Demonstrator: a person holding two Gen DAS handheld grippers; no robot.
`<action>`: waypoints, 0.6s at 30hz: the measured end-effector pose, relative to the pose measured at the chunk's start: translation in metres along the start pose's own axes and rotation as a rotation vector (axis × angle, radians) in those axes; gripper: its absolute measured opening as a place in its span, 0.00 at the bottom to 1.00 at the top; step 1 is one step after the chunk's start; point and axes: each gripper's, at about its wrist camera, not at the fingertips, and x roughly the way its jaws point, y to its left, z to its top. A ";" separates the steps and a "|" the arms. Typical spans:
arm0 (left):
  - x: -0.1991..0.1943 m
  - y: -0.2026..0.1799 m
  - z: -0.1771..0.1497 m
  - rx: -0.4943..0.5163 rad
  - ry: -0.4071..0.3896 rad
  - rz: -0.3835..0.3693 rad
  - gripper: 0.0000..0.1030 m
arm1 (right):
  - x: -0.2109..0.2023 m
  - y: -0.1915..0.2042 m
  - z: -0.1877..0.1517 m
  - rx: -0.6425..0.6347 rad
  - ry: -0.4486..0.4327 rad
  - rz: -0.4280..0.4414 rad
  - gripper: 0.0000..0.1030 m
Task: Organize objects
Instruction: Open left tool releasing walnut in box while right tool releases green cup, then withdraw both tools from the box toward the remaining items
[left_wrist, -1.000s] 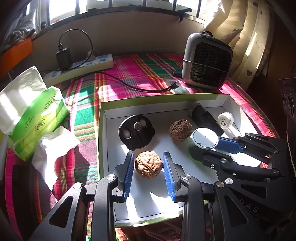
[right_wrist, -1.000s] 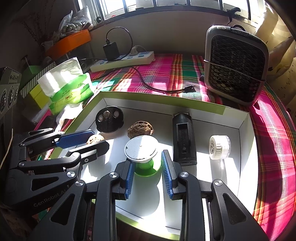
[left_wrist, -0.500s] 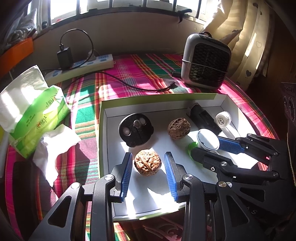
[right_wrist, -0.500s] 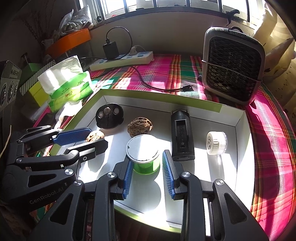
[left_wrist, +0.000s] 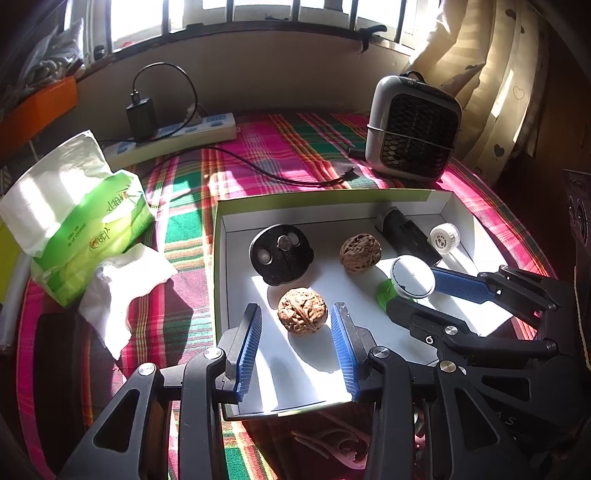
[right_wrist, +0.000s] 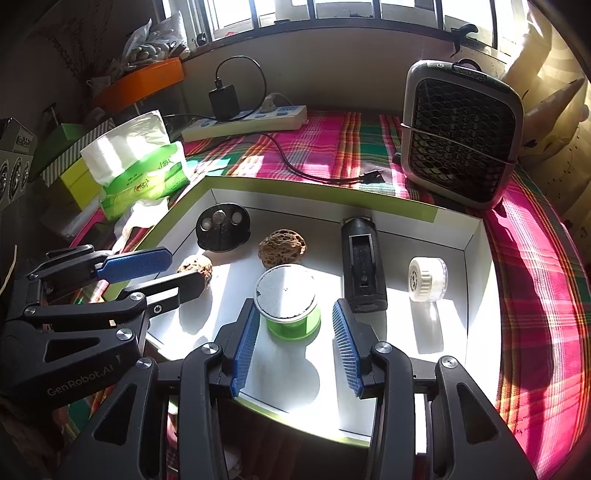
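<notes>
Releasing both pieces: your left gripper (left_wrist: 295, 343) fingers have just been opening and are standing clear of the walnut (left_wrist: 302, 311), and your right gripper (right_wrist: 295, 345) fingers are parting off the green jar (right_wrist: 290, 301). Both are sitting in the white box (right_wrist: 476, 236). Next, I'd judge, you're backing straight out without nudging either.
</notes>
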 end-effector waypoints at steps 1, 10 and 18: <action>-0.001 0.000 -0.001 0.002 -0.002 0.000 0.36 | -0.001 0.000 0.000 -0.004 -0.003 -0.002 0.44; -0.012 -0.005 -0.008 0.018 -0.033 0.032 0.36 | -0.009 0.002 -0.006 -0.010 -0.021 -0.013 0.44; -0.021 -0.005 -0.012 0.015 -0.051 0.037 0.36 | -0.018 0.001 -0.010 0.000 -0.041 -0.021 0.44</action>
